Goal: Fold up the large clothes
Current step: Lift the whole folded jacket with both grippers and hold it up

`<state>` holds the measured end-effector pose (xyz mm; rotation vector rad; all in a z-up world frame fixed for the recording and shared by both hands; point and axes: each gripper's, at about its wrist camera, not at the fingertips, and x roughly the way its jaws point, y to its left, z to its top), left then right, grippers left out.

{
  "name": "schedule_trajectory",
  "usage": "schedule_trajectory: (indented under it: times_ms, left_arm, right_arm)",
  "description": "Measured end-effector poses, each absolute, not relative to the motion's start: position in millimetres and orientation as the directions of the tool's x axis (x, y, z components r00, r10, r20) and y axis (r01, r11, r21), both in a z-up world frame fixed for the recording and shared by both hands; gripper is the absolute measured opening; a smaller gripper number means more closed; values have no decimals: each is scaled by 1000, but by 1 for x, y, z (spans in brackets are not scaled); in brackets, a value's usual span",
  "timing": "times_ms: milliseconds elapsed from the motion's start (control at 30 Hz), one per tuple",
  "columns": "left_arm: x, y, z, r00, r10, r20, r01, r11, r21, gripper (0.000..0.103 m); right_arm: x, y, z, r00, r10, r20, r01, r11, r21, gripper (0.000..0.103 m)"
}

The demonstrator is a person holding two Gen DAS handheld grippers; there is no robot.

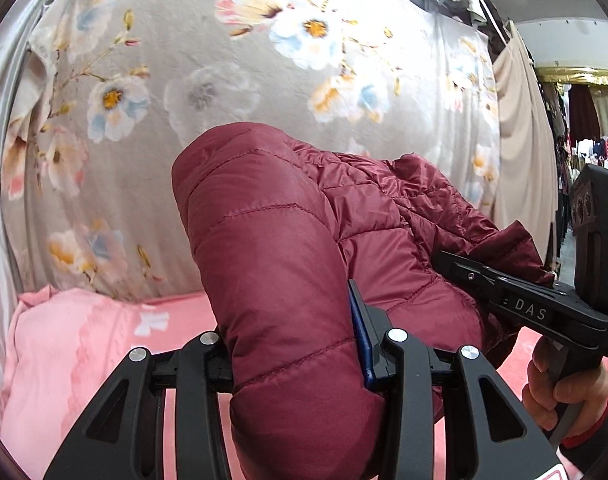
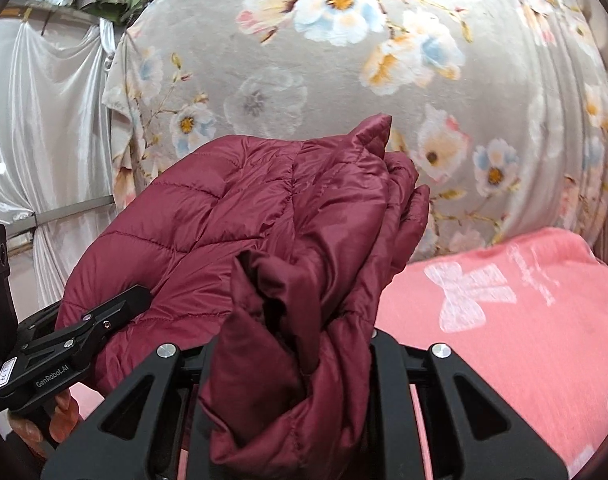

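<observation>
Left gripper (image 1: 300,354): clamped on a thick fold of the jacket (image 1: 288,240)
Right gripper (image 2: 292,364): pinching bunched jacket cloth
Jacket: held up over the pink blanket (image 2: 524,320), before the floral sheet (image 2: 384,80)

A grey floral blanket (image 1: 232,92) hangs behind a pink cloth (image 2: 516,320), beside a white satin curtain (image 2: 36,120).

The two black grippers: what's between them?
Only the maroon puffer jacket; it bridges the left gripper and right gripper, each clamped on it. Both wrist views show this.
</observation>
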<state>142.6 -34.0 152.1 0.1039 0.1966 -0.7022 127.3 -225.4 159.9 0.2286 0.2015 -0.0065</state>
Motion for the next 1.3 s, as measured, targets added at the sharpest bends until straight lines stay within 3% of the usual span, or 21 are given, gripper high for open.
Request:
schedule_trajectory:
  times_ms: [433,1000,1300]
  left_arm:
    - [276,-20,87,783,-576,-237,600,799,38,38]
    - [363,-33,-26,746,-509,-429,569,822,15,38]
    - [382,-32,-51,713,-486,-506,549,835,-28,40]
  right_arm:
    - [266,-201,96,966,52,-254,2,978,209,17]
    - [345,-198,-11,909,37,-415,56,976,210,17]
    - [368,-198,-46,835,54,-547,80,973,218,21]
